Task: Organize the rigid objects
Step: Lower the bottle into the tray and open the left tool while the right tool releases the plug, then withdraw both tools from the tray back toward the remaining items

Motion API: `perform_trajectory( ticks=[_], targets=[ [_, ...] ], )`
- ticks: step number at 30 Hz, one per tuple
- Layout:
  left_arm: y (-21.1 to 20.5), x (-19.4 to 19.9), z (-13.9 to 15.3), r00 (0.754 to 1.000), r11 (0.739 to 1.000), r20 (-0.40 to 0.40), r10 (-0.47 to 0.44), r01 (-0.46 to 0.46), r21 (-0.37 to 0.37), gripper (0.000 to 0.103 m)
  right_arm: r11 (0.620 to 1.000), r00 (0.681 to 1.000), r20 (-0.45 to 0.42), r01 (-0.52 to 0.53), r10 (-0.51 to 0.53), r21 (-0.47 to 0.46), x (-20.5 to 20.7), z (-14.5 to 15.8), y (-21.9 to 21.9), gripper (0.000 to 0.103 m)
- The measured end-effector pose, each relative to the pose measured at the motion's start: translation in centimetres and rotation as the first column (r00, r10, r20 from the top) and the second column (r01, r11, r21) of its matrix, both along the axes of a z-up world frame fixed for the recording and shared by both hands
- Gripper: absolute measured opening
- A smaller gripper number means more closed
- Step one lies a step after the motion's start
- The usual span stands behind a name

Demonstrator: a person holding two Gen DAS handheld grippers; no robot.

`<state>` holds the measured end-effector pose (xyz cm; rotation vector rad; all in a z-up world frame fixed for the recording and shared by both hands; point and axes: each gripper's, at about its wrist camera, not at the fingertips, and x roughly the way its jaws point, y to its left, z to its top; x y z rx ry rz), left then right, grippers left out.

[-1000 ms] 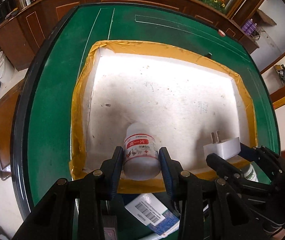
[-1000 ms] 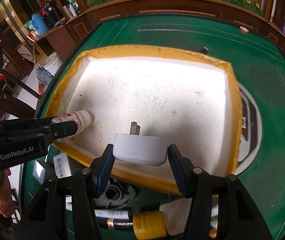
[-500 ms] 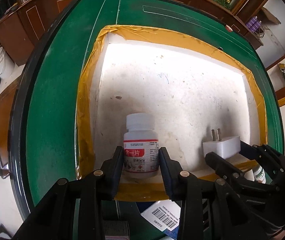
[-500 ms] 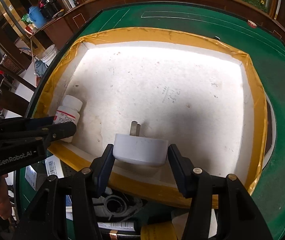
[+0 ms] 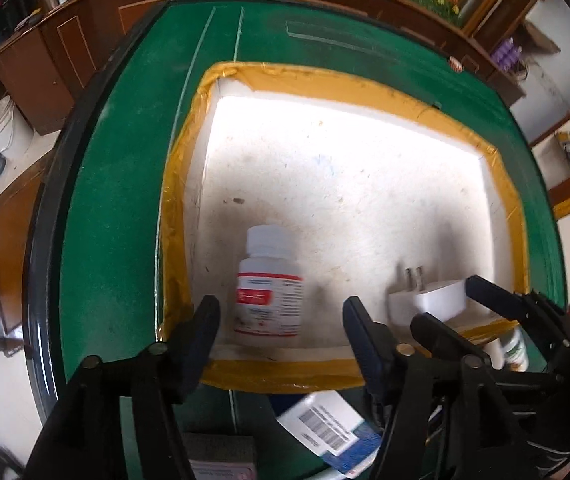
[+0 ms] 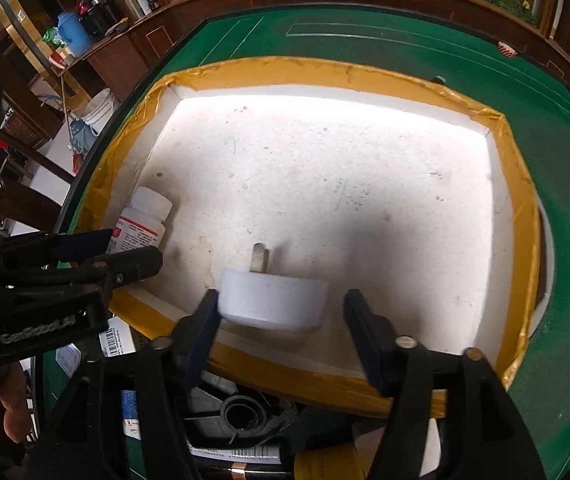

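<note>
A white pill bottle (image 5: 269, 284) with a red-striped label stands upright on the floor of a white foam box (image 5: 325, 84) with a yellow taped rim, near its front left corner. My left gripper (image 5: 281, 320) straddles it with the jaws opening and a gap on both sides. A white plug charger (image 6: 273, 304), prongs pointing away, sits at the box's front wall between the opening jaws of my right gripper (image 6: 283, 312). Its left pad is at the charger's edge and its right pad is apart. From the right wrist, the bottle (image 6: 141, 224) shows behind the left gripper (image 6: 125, 250).
The box (image 6: 325, 68) stands on a green table (image 5: 105, 240) whose black edge curves at the left. In front of the box lie a barcoded carton (image 5: 325, 428), a grey box (image 5: 221, 456), a small green-labelled bottle (image 5: 515, 348) and a black round part (image 6: 241, 412). A person's hand (image 6: 9, 412) holds the left gripper.
Both pairs of jaws have spread and let go. The bottle, first tilted in the left jaws, now stands free on the box floor. The charger rests free at the front wall.
</note>
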<state>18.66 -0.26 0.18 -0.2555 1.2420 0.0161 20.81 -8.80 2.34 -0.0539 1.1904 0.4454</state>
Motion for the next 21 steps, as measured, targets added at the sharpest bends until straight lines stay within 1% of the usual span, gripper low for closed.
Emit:
perform_trajectory(
  ticks=[1, 2, 4, 7, 9, 16, 19, 21],
  targets=[
    [0.0, -0.1, 0.2, 1.000, 1.000, 0.007, 0.008, -0.008, 0.002, 0.077, 1.000, 1.000, 0.009, 0.006, -0.006, 0.006, -0.1, 0.4, -0.2, 0.072],
    [-0.2, -0.3, 0.6, 1.000, 1.000, 0.016, 0.017, -0.017, 0.010, 0.078, 1.000, 1.000, 0.021, 0.010, -0.010, 0.009, -0.3, 0.8, -0.4, 0.074],
    [-0.5, -0.8, 1.4, 0.999, 1.000, 0.038, 0.025, -0.025, 0.017, 0.078, 1.000, 0.999, 0.043, 0.017, -0.017, 0.013, -0.8, 1.6, -0.9, 0.076],
    [-0.8, -1.5, 2.2, 0.998, 0.999, 0.046, 0.033, -0.034, 0.022, 0.078, 1.000, 0.997, 0.076, 0.020, -0.021, 0.015, -1.7, 2.9, -1.8, 0.078],
    [-1.1, -2.2, 2.8, 0.998, 0.998, 0.054, 0.043, -0.045, 0.032, 0.078, 1.000, 0.995, 0.097, 0.023, -0.024, 0.010, -2.5, 3.7, -2.4, 0.082],
    [-1.8, -5.2, 3.8, 0.995, 0.996, 0.055, 0.082, -0.084, 0.035, 0.080, 1.000, 0.991, 0.128, 0.028, -0.028, 0.002, -4.9, 5.3, -4.4, 0.086],
    [-2.4, -6.6, 4.1, 0.994, 0.993, 0.058, 0.096, -0.100, 0.060, 0.080, 1.000, 0.989, 0.143, 0.030, -0.030, 0.003, -6.1, 5.6, -5.2, 0.088],
    [-2.8, -7.7, 4.2, 0.992, 0.991, 0.075, 0.099, -0.105, 0.085, 0.080, 0.999, 0.982, 0.184, 0.035, -0.036, 0.008, -7.0, 6.1, -5.8, 0.089]
  ],
)
